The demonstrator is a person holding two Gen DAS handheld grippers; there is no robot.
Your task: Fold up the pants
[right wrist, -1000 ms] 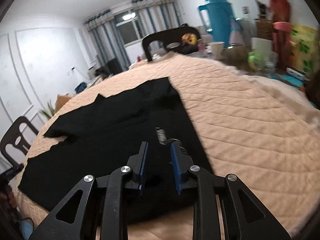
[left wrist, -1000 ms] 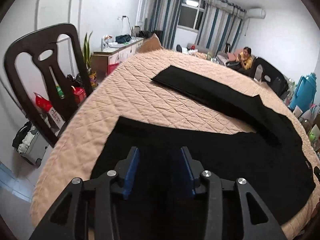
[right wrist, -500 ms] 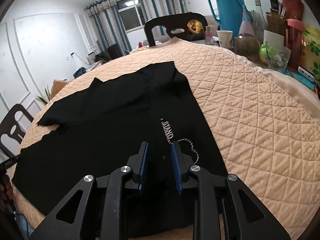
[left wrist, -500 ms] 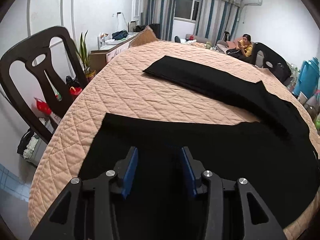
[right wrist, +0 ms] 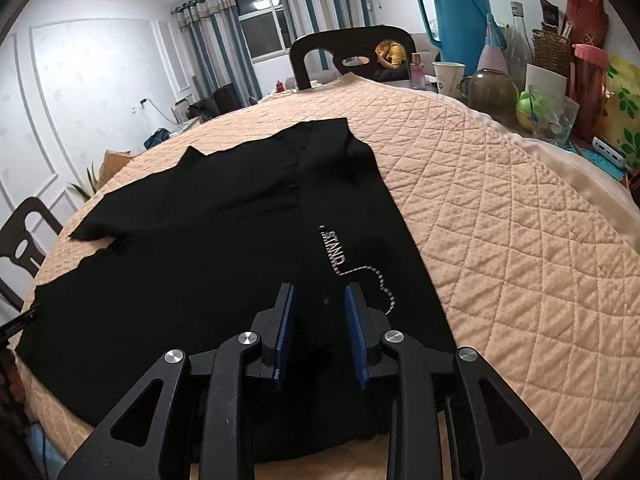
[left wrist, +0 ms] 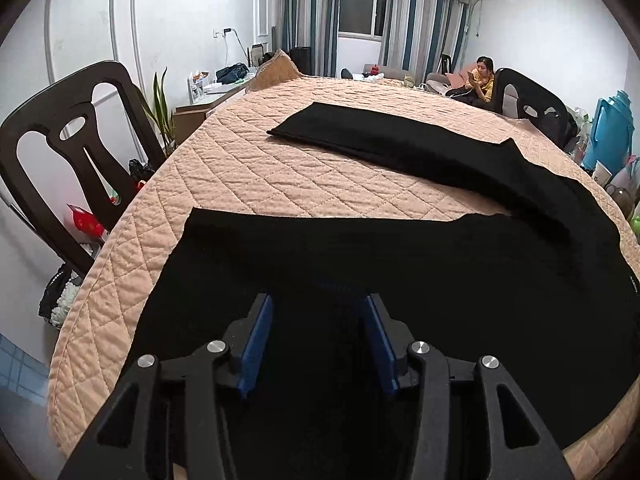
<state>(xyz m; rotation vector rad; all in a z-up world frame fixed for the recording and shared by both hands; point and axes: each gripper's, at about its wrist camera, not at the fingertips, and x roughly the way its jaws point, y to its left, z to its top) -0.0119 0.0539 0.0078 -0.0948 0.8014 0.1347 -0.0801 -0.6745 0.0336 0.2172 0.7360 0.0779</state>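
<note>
Black pants lie spread flat on the table, which is covered by a peach quilted cloth. In the left wrist view one leg runs across the lower half of the frame and the other angles off toward upper centre, the two meeting at right. In the right wrist view the waist end fills the centre, with a white "STAND" print and a drawstring loose on the fabric.

Left hand-held gripper: jaws set fairly wide, nothing between the blue pads, hovering over the near leg at lower centre. Right hand-held gripper: jaws parted more narrowly, also empty, over the waist near the drawstring.

Risks, as judged from here:
- The near edge of the pants sits close to the table's rim; a pull toward the person could slide the garment off.
- Pinching deep could catch the quilted cloth along with the pants, dragging both.
- Taking only the top layer would leave the underside behind and skew the fold.
- The loose drawstring could snag in the right pads.
- Cups and a blue thermos crowd the upper right; a wide sweep might knock them.
</note>
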